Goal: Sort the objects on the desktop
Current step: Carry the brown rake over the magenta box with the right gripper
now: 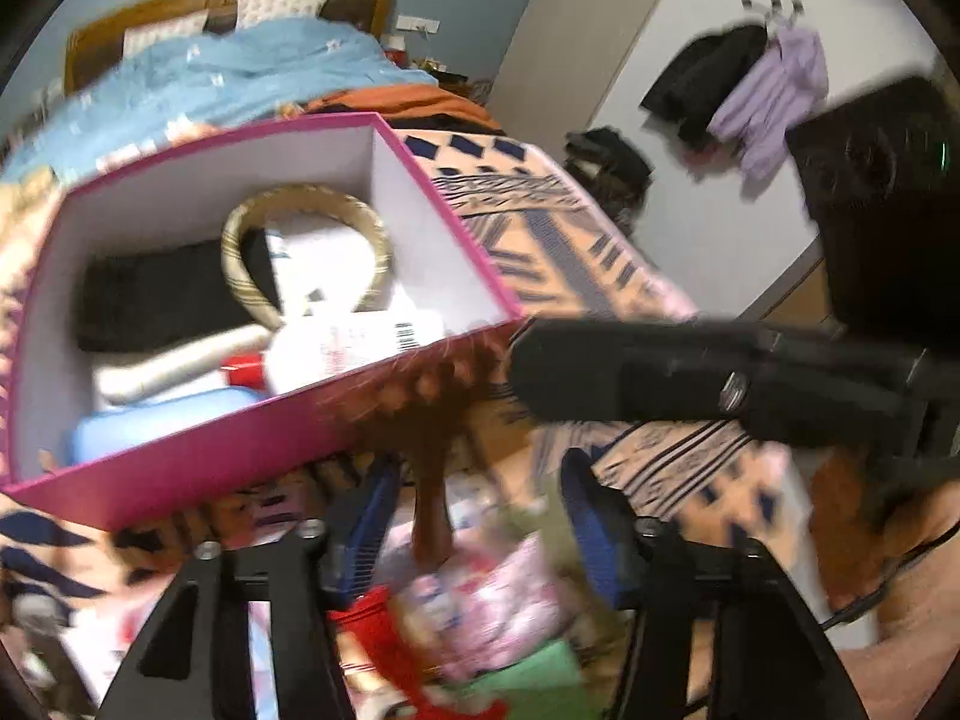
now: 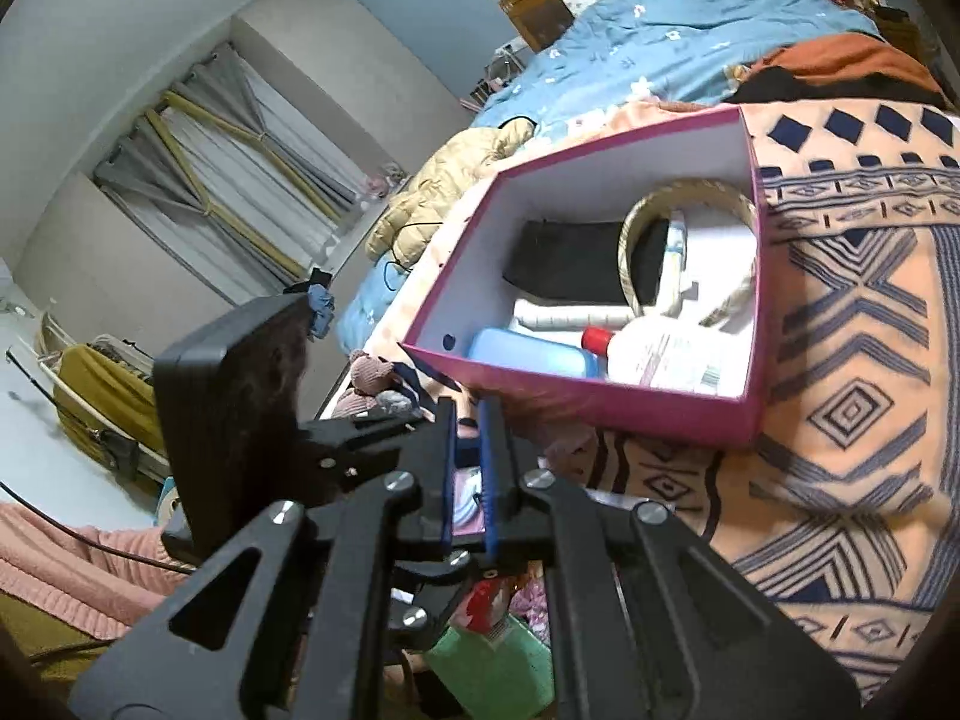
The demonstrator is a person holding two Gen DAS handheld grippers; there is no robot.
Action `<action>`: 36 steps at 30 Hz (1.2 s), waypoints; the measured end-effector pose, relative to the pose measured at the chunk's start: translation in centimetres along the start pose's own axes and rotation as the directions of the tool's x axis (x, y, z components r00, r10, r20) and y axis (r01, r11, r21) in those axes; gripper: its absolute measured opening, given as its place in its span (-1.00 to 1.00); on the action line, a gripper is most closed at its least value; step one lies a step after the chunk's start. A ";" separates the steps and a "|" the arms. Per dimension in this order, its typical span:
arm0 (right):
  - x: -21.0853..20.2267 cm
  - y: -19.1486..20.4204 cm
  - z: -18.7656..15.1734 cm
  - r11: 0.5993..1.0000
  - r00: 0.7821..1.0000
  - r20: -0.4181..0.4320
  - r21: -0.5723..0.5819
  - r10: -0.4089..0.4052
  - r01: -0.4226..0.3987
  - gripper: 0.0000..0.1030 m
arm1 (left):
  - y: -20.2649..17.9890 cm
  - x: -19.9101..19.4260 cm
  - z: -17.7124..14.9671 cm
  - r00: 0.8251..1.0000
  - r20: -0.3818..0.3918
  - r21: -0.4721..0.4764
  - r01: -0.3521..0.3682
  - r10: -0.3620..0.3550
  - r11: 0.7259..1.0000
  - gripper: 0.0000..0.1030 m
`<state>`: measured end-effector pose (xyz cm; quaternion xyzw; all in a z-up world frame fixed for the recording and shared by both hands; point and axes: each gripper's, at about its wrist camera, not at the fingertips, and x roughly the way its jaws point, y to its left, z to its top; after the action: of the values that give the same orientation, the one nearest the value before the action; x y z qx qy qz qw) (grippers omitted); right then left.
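Observation:
A pink box with a white inside lies on a patterned blanket. It holds a black pouch, a gold striped headband, a white bottle, a blue bottle and a white tube. My left gripper is open; a brown wooden hairbrush stands between its blue pads, its head against the box's near wall, and contact with the pads is unclear. My right gripper is nearly shut with nothing visible in it. It also shows in the left wrist view.
The patterned blanket covers the bed to the right. A heap of small items, a red item, pink packets and a green item, lies below the grippers. A blue quilt lies behind the box.

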<state>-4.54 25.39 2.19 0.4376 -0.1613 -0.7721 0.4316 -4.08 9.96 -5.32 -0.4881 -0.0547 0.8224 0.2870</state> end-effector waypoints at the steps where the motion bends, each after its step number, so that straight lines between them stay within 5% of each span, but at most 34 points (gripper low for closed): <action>1: 0.4 -0.4 0.2 1.000 1.000 -0.008 0.007 -0.001 0.001 -0.83 | 0.2 0.1 0.4 1.000 0.003 -0.020 0.019 -0.019 1.000 0.00; 6: 1.9 -3.2 -1.0 0.991 0.991 -0.064 0.057 -0.114 0.117 -0.72 | 0.5 1.2 0.3 0.998 -0.019 -0.010 -0.057 0.057 0.998 0.00; 8: 1.7 -4.5 -1.9 0.983 0.986 -0.080 0.091 -0.149 0.156 -0.29 | 0.8 1.9 -0.3 0.997 -0.039 -0.005 -0.070 0.070 0.998 0.00; 11: 1.3 -5.8 -3.5 0.967 0.972 -0.105 0.120 -0.211 0.223 0.02 | 1.3 2.7 -1.1 0.995 -0.059 -0.004 -0.082 0.082 0.997 0.00; 20: 3.1 -10.4 -6.1 0.913 0.956 -0.186 0.303 -0.227 0.275 0.03 | 1.7 5.5 -1.7 0.990 -0.131 -0.002 -0.061 0.060 0.998 0.01; 27: 5.0 -13.2 -6.5 0.864 0.973 -0.168 0.453 -0.160 0.220 0.02 | 1.8 6.4 -2.0 0.985 -0.163 0.009 -0.060 0.061 0.998 0.01; 31: 5.5 -13.8 -6.5 0.857 0.973 -0.173 0.468 -0.151 0.216 -0.46 | 2.0 6.8 -2.0 0.983 -0.175 0.009 -0.052 0.053 0.999 0.01; 36: 3.8 -13.5 -7.1 0.860 0.986 -0.105 0.485 -0.126 0.161 -0.61 | 1.2 7.4 -2.1 0.980 -0.194 0.032 -0.031 0.036 0.999 0.01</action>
<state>-6.80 30.96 -12.29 0.5703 -0.3040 -0.7200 0.2528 -5.52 12.42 -12.55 -0.5629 -0.0063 0.7761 0.2842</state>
